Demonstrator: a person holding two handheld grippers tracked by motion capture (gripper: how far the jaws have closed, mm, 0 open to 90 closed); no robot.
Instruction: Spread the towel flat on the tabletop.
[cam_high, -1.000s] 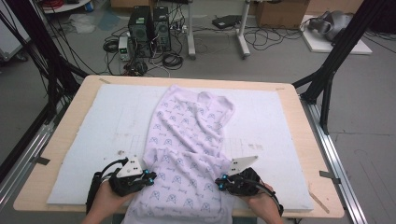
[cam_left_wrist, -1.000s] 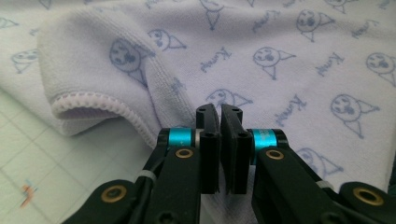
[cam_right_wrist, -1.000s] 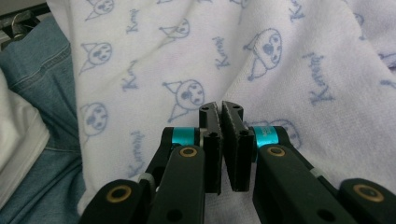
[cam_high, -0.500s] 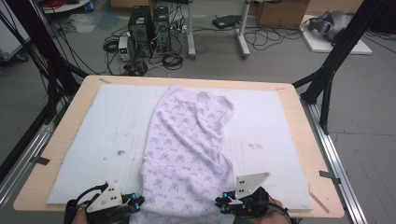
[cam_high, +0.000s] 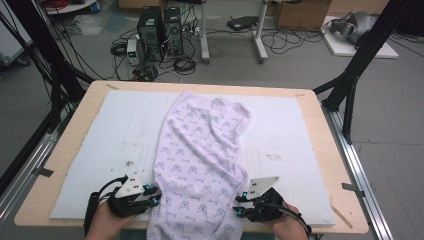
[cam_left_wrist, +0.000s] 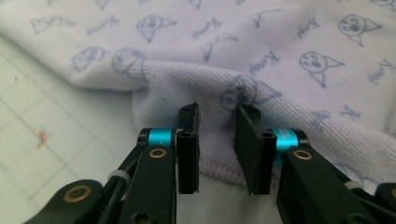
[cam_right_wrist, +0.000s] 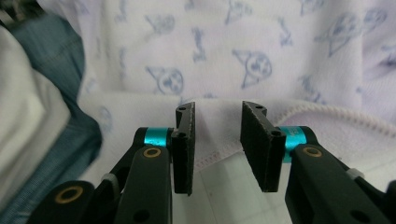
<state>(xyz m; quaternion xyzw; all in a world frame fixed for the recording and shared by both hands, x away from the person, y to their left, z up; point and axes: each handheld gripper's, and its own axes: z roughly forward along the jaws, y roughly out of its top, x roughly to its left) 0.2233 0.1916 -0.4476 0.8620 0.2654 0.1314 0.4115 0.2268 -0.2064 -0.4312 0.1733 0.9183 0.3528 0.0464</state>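
A pale lilac towel (cam_high: 200, 150) with small blue prints lies lengthwise on the white mat (cam_high: 115, 130), and its near end hangs over the table's front edge. My left gripper (cam_high: 154, 196) is at the towel's near left edge. In the left gripper view (cam_left_wrist: 217, 135) its jaws have just been opening; the stitched hem (cam_left_wrist: 219, 170) lies in the gap and the pads stand off it. My right gripper (cam_high: 240, 204) is at the near right edge. Its jaws (cam_right_wrist: 217, 140) have also just been opening, and the towel's hem (cam_right_wrist: 210, 158) lies loose between them.
The mat covers most of the wooden table (cam_high: 65, 165). Black frame posts (cam_high: 360, 65) rise at both sides, and a metal rail (cam_high: 362, 175) runs along the right. Computer towers and cables (cam_high: 160, 30) are on the floor behind. Blue denim (cam_right_wrist: 60, 93) of the person's clothing is beyond the front edge.
Both grippers dipped toward the near edge of the table and came back a little. Their jaws, shut on the towel's edges before, now stand parted.
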